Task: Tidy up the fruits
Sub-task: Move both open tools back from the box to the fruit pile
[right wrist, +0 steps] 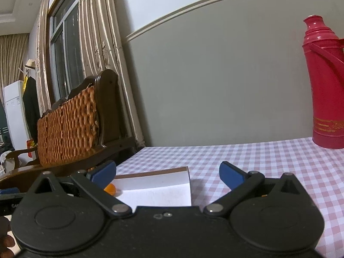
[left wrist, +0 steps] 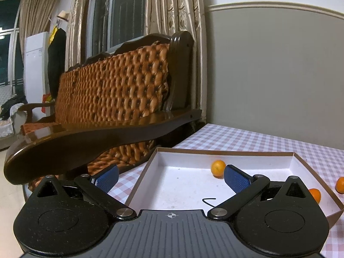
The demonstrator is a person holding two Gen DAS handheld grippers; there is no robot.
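We locate one orange point(left wrist: 218, 168) on the white floor of the shallow cardboard box point(left wrist: 228, 153), near its far wall and just beyond the right pad of the left tool point(left wrist: 171, 177), not touching that pad as far as we can tell. A second orange point(left wrist: 315, 194) lies inside the box behind that tool's right linkage, partly hidden. A third orange point(left wrist: 340, 185) rests outside the box wall on the checked table point(left wrist: 258, 137), further right. The left tool stands fully spread with nothing between its blue pads. The right tool point(right wrist: 167, 175) is likewise fully spread and empty, with the box corner directly ahead of it. A red thermos point(right wrist: 325, 86) stands on the table far to its right. A tufted wooden sofa point(left wrist: 111, 90) sits left of both tools.
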